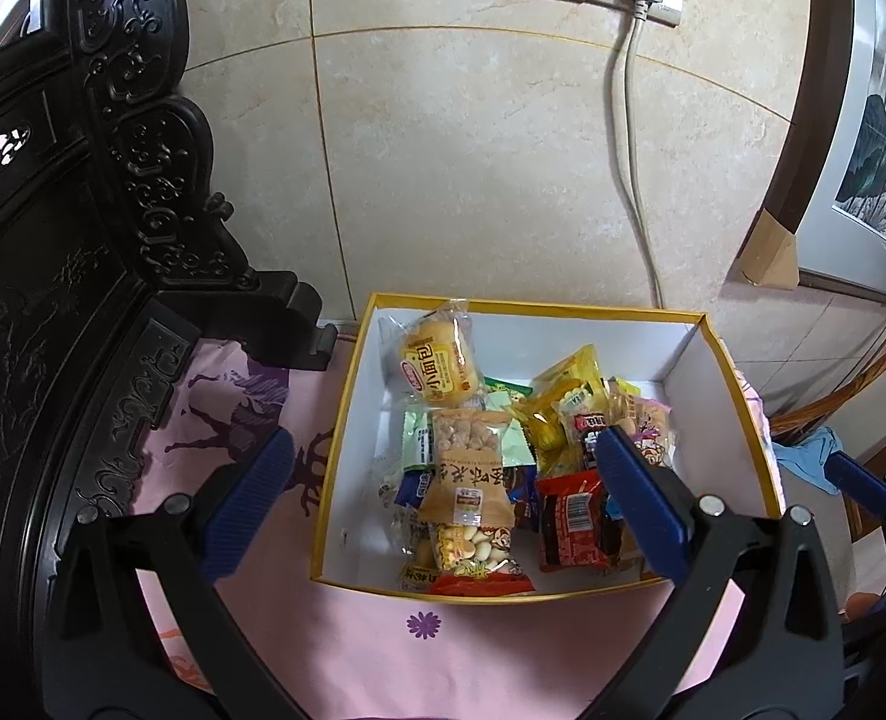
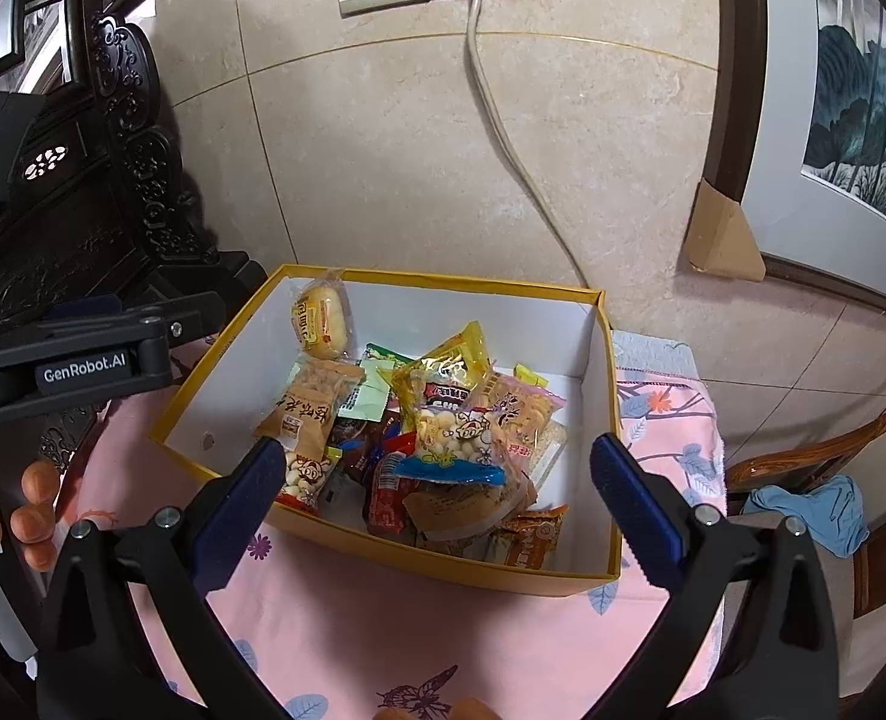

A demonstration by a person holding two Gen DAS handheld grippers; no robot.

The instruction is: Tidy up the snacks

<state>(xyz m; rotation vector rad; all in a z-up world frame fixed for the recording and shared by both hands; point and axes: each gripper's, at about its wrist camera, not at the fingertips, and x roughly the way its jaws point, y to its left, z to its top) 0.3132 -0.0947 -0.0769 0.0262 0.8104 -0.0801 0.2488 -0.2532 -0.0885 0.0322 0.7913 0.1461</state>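
A yellow-rimmed white box [image 1: 737, 384] [image 2: 599, 360] sits on a pink cloth and holds several snack packets. A small bread packet [image 1: 437, 360] [image 2: 320, 321] leans at its far left. A brown cracker bag [image 1: 473, 468] [image 2: 308, 408] lies in the middle. A yellow packet [image 1: 563, 402] [image 2: 443, 360] and a red packet [image 1: 575, 522] lie to the right. My left gripper [image 1: 443, 498] is open and empty above the box's near side. My right gripper [image 2: 437, 495] is open and empty above the box's near edge. The left gripper's body [image 2: 83, 354] shows in the right wrist view.
The pink patterned cloth [image 1: 443, 636] [image 2: 443, 630] covers the table. A dark carved wooden screen [image 1: 83, 240] [image 2: 83, 210] stands at left. A tiled wall with a socket and plugged cable [image 1: 629, 138] [image 2: 503, 132] is behind. A chair with blue cloth [image 2: 815, 510] stands right.
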